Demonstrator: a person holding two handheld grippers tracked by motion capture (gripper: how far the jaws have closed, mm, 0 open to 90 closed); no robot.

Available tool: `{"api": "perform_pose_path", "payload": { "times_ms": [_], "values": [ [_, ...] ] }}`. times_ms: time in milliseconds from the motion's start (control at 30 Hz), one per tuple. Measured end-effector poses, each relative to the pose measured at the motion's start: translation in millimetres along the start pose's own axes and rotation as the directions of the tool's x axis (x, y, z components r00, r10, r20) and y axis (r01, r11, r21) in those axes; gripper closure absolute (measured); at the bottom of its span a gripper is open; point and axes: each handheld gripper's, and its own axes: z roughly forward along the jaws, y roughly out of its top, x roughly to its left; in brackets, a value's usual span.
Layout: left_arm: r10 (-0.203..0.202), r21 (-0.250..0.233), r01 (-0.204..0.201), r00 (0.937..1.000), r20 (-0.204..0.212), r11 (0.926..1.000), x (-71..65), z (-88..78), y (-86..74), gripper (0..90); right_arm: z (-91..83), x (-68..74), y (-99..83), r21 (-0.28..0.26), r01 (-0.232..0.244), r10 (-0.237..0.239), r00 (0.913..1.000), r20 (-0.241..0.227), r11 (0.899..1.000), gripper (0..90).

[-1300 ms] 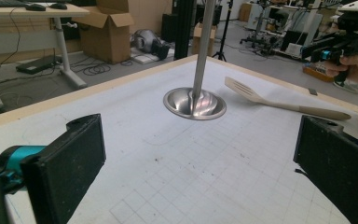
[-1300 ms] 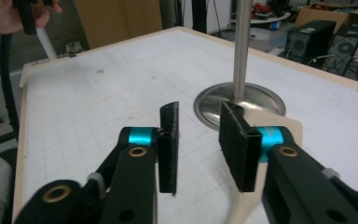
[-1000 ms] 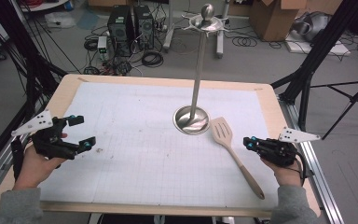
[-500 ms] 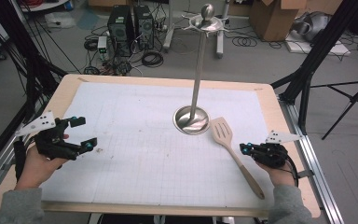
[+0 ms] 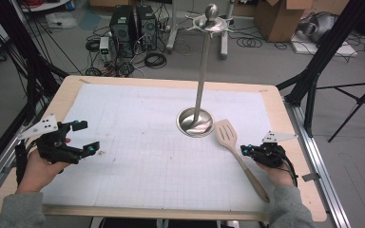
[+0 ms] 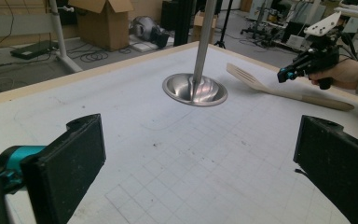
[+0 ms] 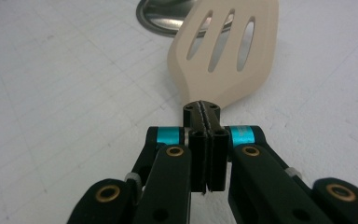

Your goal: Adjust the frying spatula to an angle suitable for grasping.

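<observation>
Spanning most of the high view, a light wooden table (image 5: 285, 123) is covered by a white gridded paper sheet (image 5: 138, 142). Rising from the sheet right of centre, a tall polished metal stand with a round dished base (image 5: 196, 121) is seen, its thin pole topped by a ring of hooks and a ball. Just beside the base, toward the near right corner, a pale wooden slotted spatula (image 5: 237, 154) is laid flat on the sheet, blade nearest the base and handle slanting toward the table's front edge. At the left edge, the left gripper (image 5: 84, 137) is held above the sheet by a hand in a grey sleeve, its two black jaws spread wide apart with nothing between them; in the left gripper view the stand (image 6: 195, 88) and spatula (image 6: 261, 86) are framed between the pads. At the right, the right gripper (image 5: 245, 150) is held at the spatula's handle; in the right gripper view its jaws are pressed together, pads meeting, right at the neck of the blade (image 7: 223, 56). Whether any wood is pinched there cannot be told.
</observation>
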Motion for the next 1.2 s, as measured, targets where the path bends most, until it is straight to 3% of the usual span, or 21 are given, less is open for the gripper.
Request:
{"api": "perform_pose_path", "payload": {
  "times_ms": [233,533,967,1200],
  "values": [
    [-0.005,0.009,0.005,1.0000,-0.004,0.9999,0.6,-0.3,-2.1,2.6,5.4,-3.7,-1.3,0.025,-0.006,0.005,0.9993,0.038,1.000,90.0],
    [-0.010,0.011,0.010,0.9999,-0.007,0.9999,0.7,-1.0,-3.9,2.6,15.0,-4.7,-1.2,0.078,-0.015,0.013,0.9995,0.029,0.997,90.0],
    [-0.010,0.025,0.010,0.9999,-0.011,0.9996,1.0,-0.4,-6.0,2.6,22.3,-1.2,0.5,0.115,0.015,-0.014,0.9999,-0.009,0.993,90.0],
    [-0.011,0.026,0.011,0.9999,-0.007,0.9996,1.3,1.6,-6.0,2.5,24.9,6.2,2.0,0.118,0.056,-0.048,0.9966,-0.067,0.991,90.0]
  ]
}}
